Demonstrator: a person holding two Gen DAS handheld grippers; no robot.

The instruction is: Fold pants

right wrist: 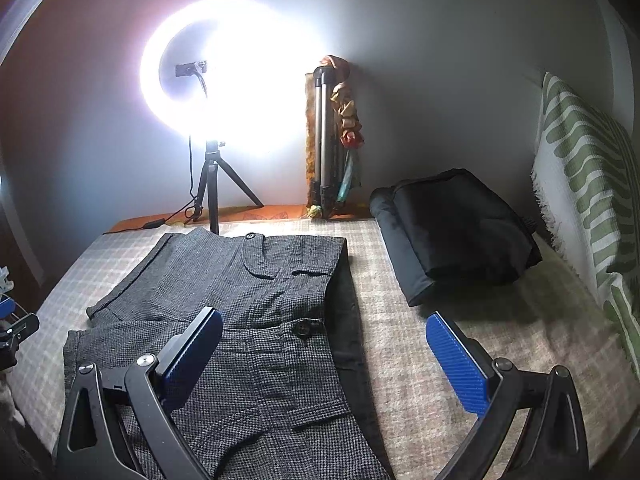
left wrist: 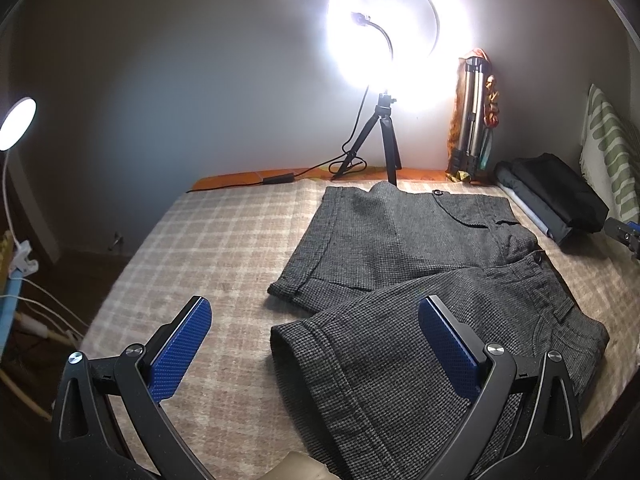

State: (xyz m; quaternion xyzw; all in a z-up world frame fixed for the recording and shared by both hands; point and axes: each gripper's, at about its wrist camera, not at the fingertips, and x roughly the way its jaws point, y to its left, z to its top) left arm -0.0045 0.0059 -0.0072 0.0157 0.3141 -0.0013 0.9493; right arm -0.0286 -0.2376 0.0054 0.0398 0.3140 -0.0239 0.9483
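Two open claws [left wrist: 314, 344] [right wrist: 324, 350] above pants [left wrist: 420, 280]

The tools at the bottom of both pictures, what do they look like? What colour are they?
Each one, the left tool and the right tool, is a black plastic frame with two curved arms. Each arm ends in a flat, rectangular finger pad of bright blue, bumpy-textured rubber. Round silver screws sit at the joints. No cables or sleeves show.
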